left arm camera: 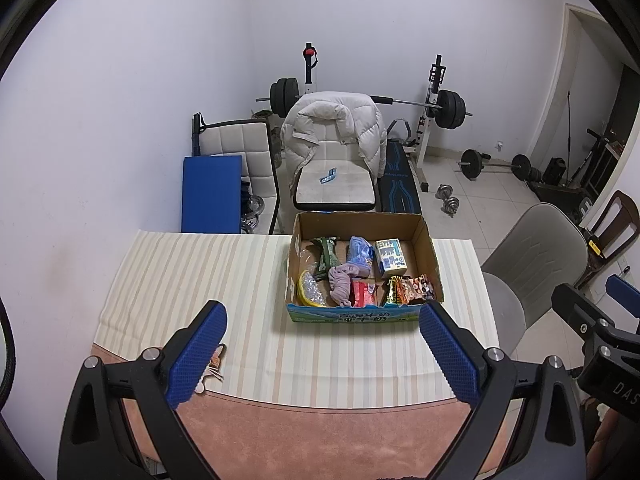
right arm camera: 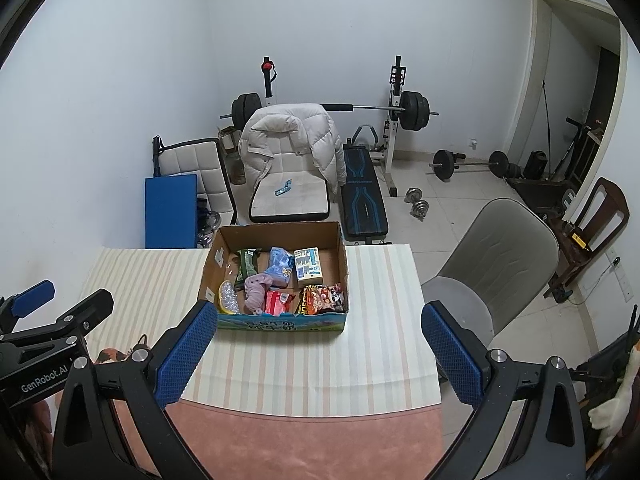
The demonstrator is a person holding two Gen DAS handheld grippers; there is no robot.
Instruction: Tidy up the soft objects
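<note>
A cardboard box [left arm camera: 428, 248] sits open on the striped cloth [left arm camera: 192, 280] at the far side of the bench [left arm camera: 320, 432], and the soft things lie inside it. A crumpled mauve cloth [left arm camera: 341, 282] rests near the middle, touching a red packet [left arm camera: 362, 294] on its right and a blue pouch [left arm camera: 359, 254] behind it. A green wrapper [left arm camera: 326, 254] lies at the back left, a yellow-rimmed glittery piece [left arm camera: 310, 290] at the front left, a small white-and-blue carton [left arm camera: 390, 258] stands at the back right, and orange snack packets [left arm camera: 408, 290] fill the front right corner.

The left claw [left arm camera: 322, 356] hangs above the bench just short of the box, spread wide with nothing between its blue pads [left arm camera: 198, 356]. The right claw [right arm camera: 316, 354] is likewise wide apart and empty, its left pad [right arm camera: 186, 350] near the box's front left corner.

Beyond the bench stands a white chair draped with a puffer jacket [left arm camera: 332, 128], and a barbell rack [left arm camera: 434, 92] stands behind it.
</note>
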